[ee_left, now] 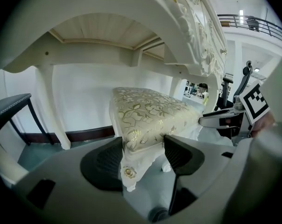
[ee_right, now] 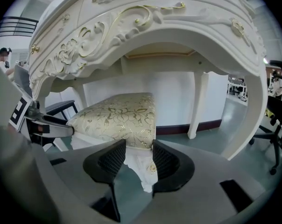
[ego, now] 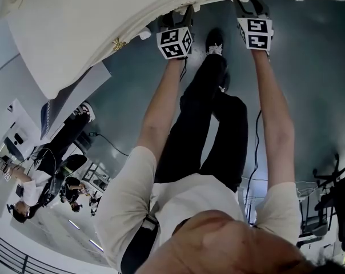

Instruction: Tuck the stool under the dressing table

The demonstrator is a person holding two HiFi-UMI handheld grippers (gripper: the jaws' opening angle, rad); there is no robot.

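Two grippers: the left gripper (ee_left: 143, 158) and the right gripper (ee_right: 134, 161) were held side by side at arm's length, each at a near corner of the seat.
Left fingers: the dark ribbed fingers (ee_left: 103, 164) stood wide and pressed on either side of the near left corner of the cream, gold-flowered upholstered stool with white carved legs (ee_left: 150, 111), with the rosette at the top of the leg showing between them.
Right fingers: these fingers (ee_right: 166, 160) were set somewhat closer together and clamped the stool's other near corner (cushion edge above, white leg below).
Stool: it stood on the grey floor (ego: 309, 84) inside the knee space, under the arched front and between the legs of the ornate white dressing table with gilt carved scrolls (ee_right: 145, 27).
Head view: the table's white top hid the seat entirely, and both grippers' fingers disappeared under its curved edge, leaving only the marker cubes (ego: 174, 43) showing.
Person: bare forearms reached forward, and legs in black trousers (ego: 212, 130) stood between them.
Surroundings: a dark seat on thin black legs (ee_left: 10, 104) stood left of the table, and a black office chair (ee_right: 278, 125) stood to its right.
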